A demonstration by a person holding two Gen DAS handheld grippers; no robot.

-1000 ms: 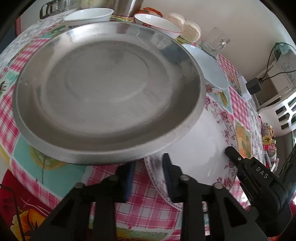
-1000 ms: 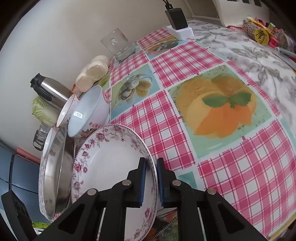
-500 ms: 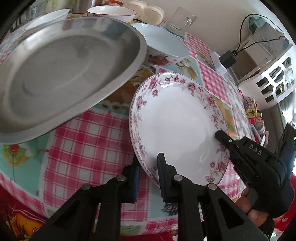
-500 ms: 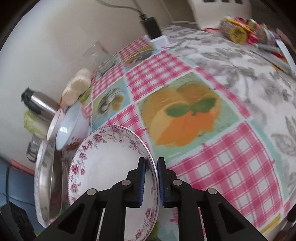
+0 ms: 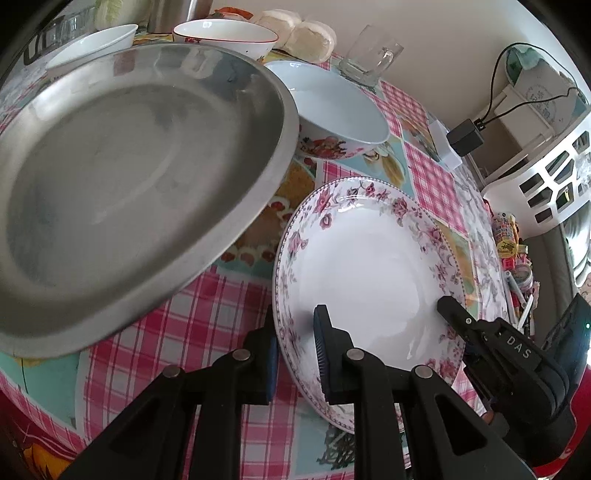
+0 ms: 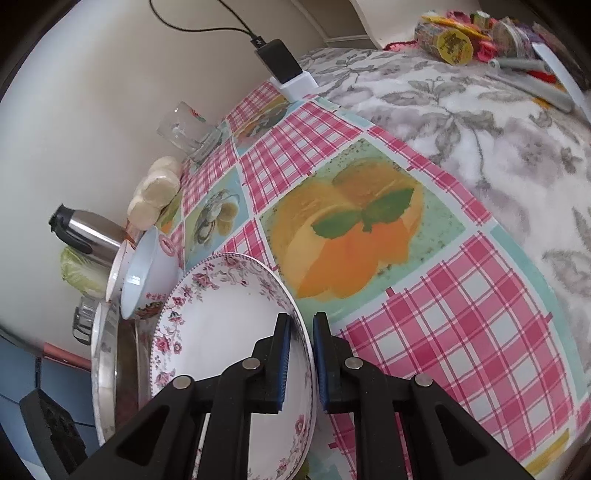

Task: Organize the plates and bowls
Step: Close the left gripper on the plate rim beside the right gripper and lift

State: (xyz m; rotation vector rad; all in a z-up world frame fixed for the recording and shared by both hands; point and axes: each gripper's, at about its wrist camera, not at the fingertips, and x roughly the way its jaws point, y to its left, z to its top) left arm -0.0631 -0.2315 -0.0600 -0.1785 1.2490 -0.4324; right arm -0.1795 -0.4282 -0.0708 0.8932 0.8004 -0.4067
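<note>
A white plate with a pink flower rim is held at two edges over the checked tablecloth. My left gripper is shut on its near-left rim, one pad under the rim and one inside. My right gripper is shut on the opposite rim, and one of its fingers shows in the left wrist view. In the right wrist view the plate looks tilted. I cannot tell whether it touches the table. A big steel tray lies just to its left.
A pale bowl with a flower band stands behind the plate. Two more bowls, buns and a glass mug line the wall. A charger and a grey leaf-patterned cloth lie to the right.
The left gripper's jaws have narrowed onto the plate's rim. The plate has come out from under the steel tray and toward the right. The right gripper kept its grip and rolled.
</note>
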